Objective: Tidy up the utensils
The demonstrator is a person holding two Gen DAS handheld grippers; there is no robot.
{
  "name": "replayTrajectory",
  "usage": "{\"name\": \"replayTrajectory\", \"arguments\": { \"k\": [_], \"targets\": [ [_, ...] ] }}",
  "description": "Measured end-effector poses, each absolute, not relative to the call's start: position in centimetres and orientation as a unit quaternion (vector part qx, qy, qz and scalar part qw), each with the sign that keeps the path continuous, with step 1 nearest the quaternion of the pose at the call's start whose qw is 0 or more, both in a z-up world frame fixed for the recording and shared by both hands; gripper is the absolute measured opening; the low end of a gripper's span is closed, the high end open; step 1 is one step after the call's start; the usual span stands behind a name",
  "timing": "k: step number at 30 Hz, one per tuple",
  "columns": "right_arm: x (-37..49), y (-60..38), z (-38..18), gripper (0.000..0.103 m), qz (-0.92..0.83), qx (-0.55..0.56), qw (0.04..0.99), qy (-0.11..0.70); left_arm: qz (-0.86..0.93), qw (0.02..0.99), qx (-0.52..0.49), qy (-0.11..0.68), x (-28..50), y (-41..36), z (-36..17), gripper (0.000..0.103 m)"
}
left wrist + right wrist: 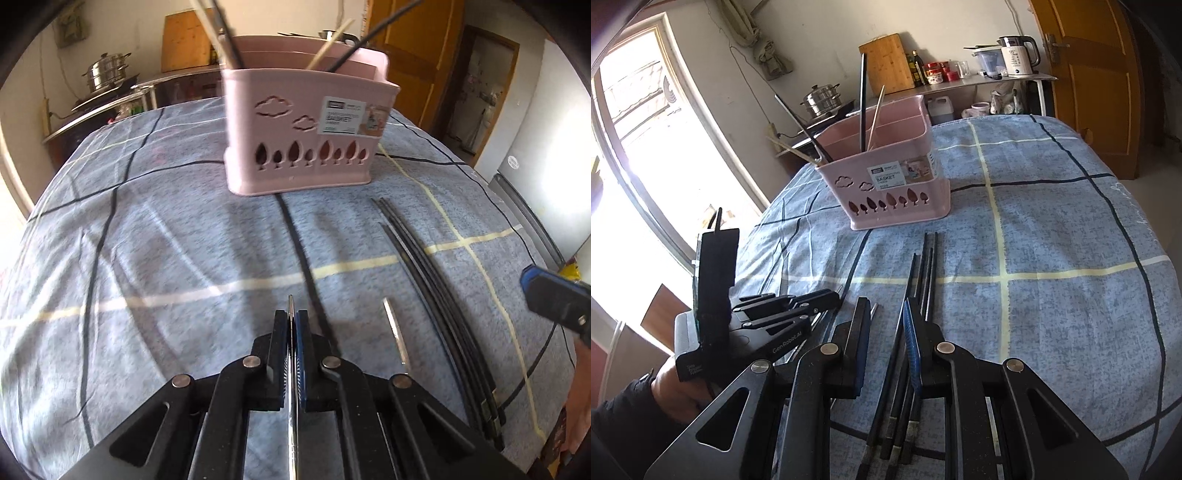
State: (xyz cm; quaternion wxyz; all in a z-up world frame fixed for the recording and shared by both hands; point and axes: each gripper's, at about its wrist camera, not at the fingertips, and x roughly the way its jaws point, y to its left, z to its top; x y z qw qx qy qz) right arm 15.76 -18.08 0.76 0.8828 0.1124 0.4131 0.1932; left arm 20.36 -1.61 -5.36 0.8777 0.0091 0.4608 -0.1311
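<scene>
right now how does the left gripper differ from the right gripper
The left gripper is shut on a thin metal chopstick; the right gripper stands open, its pads apart over the black chopsticks without pressing them. Both point down at the blue checked cloth, short of the pink basket.

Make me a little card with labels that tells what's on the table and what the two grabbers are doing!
table cover: blue checked cloth
holder: pink basket, upright, chopsticks already inside
left gripper: shut on a thin metal chopstick
right gripper: open, jaws either side of the black chopsticks, not squeezing
loose on cloth: black chopsticks bundle, another metal chopstick
still to do: move loose ones to the basket
</scene>
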Motion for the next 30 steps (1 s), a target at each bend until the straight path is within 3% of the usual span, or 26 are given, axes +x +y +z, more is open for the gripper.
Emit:
{"name": "replayTrajectory", "arguments": {
  "k": [15, 23, 26, 30],
  "targets": [
    [20.0, -12.1, -3.8, 0.019, 0.188, 0.058, 0.848, 0.492, -0.094, 0.872, -0.044, 0.479, 20.3, 4.2, -5.2, 0.004],
    [20.7, -10.3, -4.3, 0.018, 0.160, 0.017, 0.846, 0.509, -0.110, 0.863, 0.023, 0.493, 21.3, 2.5, -5.1, 0.004],
    [21.1, -9.8, -4.3, 0.006, 0.153, 0.003, 0.845, 0.513, -0.113, 0.858, 0.044, 0.499, 21.9, 1.9, -5.0, 0.004],
    [21.3, -10.2, -4.1, 0.004, 0.159, 0.014, 0.842, 0.515, -0.113, 0.855, 0.053, 0.503, 22.3, 1.7, -5.0, 0.004]
  ]
}}
